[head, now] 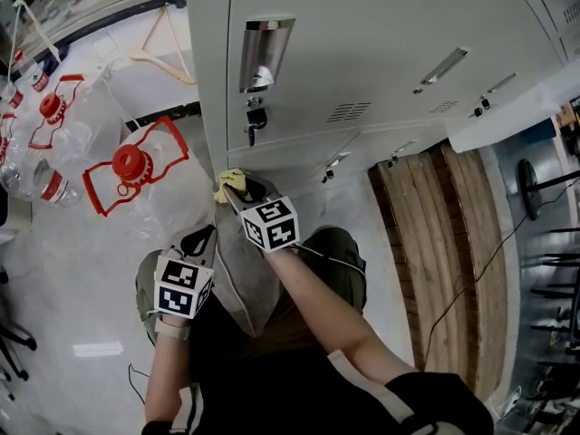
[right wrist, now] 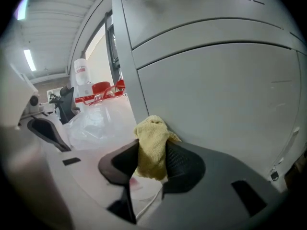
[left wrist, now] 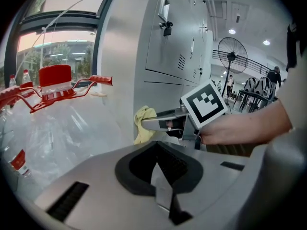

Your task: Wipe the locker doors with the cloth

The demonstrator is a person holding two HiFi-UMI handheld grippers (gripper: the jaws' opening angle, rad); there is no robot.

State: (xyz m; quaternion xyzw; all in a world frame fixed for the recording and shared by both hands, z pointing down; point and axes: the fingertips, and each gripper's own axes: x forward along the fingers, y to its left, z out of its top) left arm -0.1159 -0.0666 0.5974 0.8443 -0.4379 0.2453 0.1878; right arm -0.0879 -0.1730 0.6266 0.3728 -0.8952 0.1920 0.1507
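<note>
The yellow cloth (right wrist: 152, 138) is pinched between the two jaws of the right hand-held gripper (right wrist: 153, 158), which are closed on its middle. A bunched end of the cloth sticks out beyond the jaw tips. This end touches the grey lower locker door (right wrist: 216, 95), directly in front of the hand-held gripper and close to the door's left edge. Above the gripper there is the upper locker door (head: 362, 53), with a metal handle (head: 263, 53) and a key (head: 256, 120) hanging in its lock.

The left hand-held gripper (left wrist: 157, 159) is behind the right one and to its left, away from the lockers. Its jaws are together and hold nothing.

To the left of both grippers, beside the locker's side wall, several big clear water bottles (head: 131, 166) with red caps and red handles lie on the light floor. To the right, along the foot of the lockers, there is a strip of wooden flooring (head: 435, 243).
</note>
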